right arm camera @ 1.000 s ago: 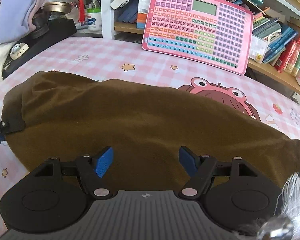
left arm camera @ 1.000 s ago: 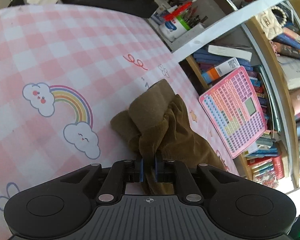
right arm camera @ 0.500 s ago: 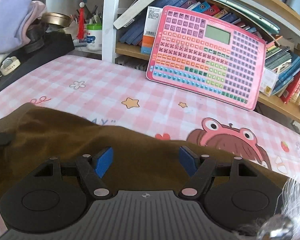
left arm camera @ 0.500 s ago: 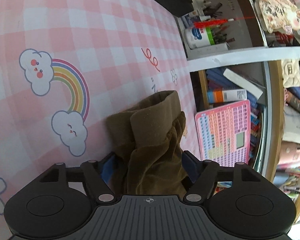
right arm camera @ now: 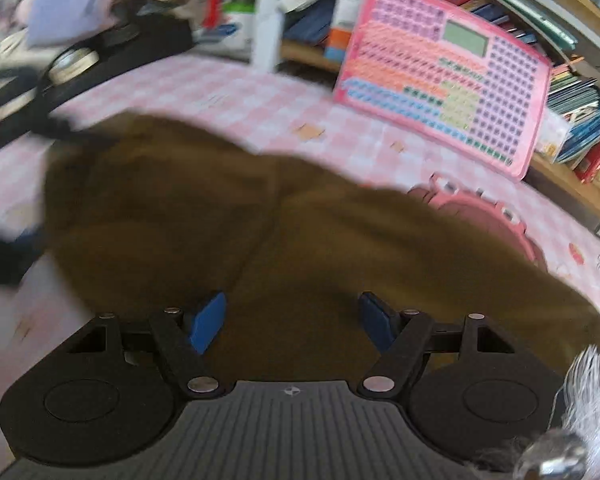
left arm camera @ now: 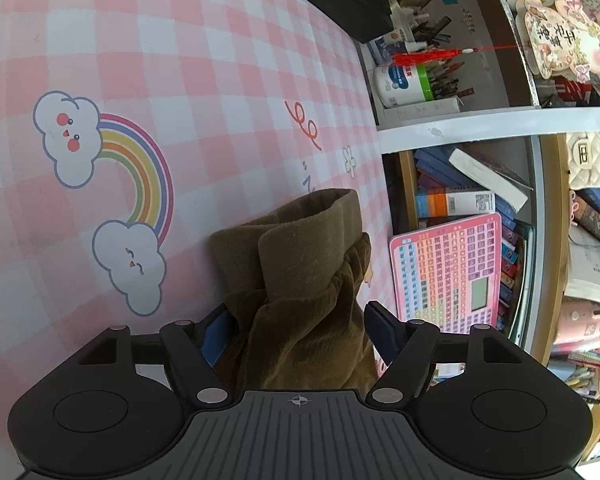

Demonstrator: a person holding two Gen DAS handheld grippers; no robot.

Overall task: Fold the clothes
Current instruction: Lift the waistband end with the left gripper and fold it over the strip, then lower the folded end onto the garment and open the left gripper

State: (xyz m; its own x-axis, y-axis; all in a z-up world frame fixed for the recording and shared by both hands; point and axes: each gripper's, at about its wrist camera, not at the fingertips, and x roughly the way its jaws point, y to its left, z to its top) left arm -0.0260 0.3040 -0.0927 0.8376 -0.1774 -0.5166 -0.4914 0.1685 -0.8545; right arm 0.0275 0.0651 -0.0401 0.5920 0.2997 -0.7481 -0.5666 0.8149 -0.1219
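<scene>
A brown garment (left arm camera: pixel 308 280) lies bunched on the pink checked cloth (left arm camera: pixel 180 80), its folded end pointing away from me. My left gripper (left arm camera: pixel 298 330) is open, with the cloth lying loose between its blue pads (left arm camera: pixel 214 334). In the right wrist view the same garment (right arm camera: pixel 300 240) spreads wide across the cloth; the view is blurred by motion. My right gripper (right arm camera: pixel 292 320) is open and empty just above it. The left gripper shows dimly at the garment's left end (right arm camera: pixel 4 256).
A pink toy keyboard panel (right arm camera: pixel 444 72) leans against a bookshelf (left arm camera: pixel 460 200) at the far edge. A pen pot (left arm camera: pixel 404 84) and a black case (right arm camera: pixel 112 52) stand at the back corner. A rainbow print (left arm camera: pixel 112 200) marks the cloth left of the garment.
My left gripper has opened and let go of the brown garment, which now lies loose between the pads. My right gripper stays open and is moving fast over the garment.
</scene>
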